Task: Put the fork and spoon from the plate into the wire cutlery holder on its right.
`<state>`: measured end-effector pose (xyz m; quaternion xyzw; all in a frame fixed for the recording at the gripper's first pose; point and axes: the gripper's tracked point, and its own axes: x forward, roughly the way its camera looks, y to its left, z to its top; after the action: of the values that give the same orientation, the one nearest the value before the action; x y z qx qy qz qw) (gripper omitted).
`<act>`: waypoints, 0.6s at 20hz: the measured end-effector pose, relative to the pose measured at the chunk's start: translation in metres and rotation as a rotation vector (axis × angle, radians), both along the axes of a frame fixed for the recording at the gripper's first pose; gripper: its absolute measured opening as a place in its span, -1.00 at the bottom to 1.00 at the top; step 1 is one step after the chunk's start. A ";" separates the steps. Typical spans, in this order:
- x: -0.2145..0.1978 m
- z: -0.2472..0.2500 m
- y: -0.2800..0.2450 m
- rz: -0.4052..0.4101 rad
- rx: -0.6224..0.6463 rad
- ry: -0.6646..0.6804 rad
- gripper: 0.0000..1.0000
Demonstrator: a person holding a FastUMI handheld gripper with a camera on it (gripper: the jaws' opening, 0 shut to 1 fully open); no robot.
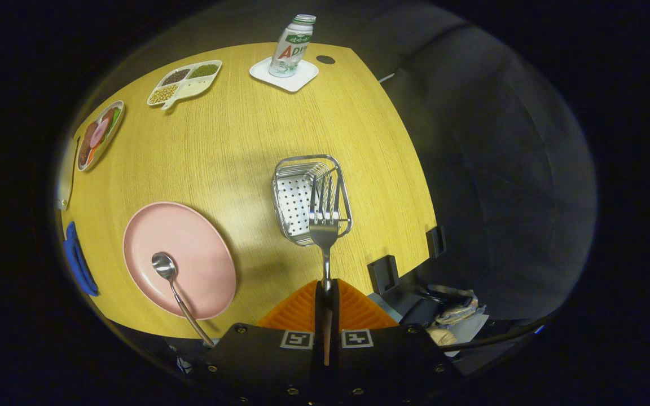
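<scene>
Gripper view. Tool (325, 296) at lower centre of the frame, orange fingers (301, 311) pressed together on the handle of the fork (324, 225). Fork's long axis runs straight ahead from the fingertips, tines pointing away, up-frame; the head overlaps the near right part of the wire cutlery holder (309, 197), whether above it or touching the wire I cannot tell. Holder sits at frame centre on the yellow wood tabletop (235, 141), its perforated floor visible on the left, wire bars on the right. Bare tabletop lies open on the holder's left and beyond it; to its right the tabletop's edge is near, then dark booth wall. Pink plate (189, 254) at lower left, well apart from the holder, close to the tabletop's near edge. Spoon (174, 285) lies on the plate, bowl toward plate centre, handle running diagonally down-right past the rim and over the near edge. Upper frame, far side: bottle (293, 45) upright on a white coaster (284, 75), a divided tray (185, 82) of beans to its left, a dish (99, 135) of food at the left edge. Blue object (79, 262) at the left of the plate.
</scene>
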<state>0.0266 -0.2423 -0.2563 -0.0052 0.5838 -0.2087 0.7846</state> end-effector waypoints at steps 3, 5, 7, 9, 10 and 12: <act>0.003 -0.006 -0.003 0.016 0.016 0.048 -0.92; 0.006 -0.010 -0.002 0.026 0.040 0.083 -0.92; 0.009 -0.012 0.002 0.029 0.071 0.115 -0.92; 0.017 -0.011 0.007 0.035 0.094 0.114 -0.92; 0.019 -0.012 0.009 0.041 0.104 0.122 -0.91; 0.018 -0.014 0.010 0.045 0.114 0.167 -0.91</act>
<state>0.0443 -0.2325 -0.2703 0.0089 0.6577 -0.1563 0.7368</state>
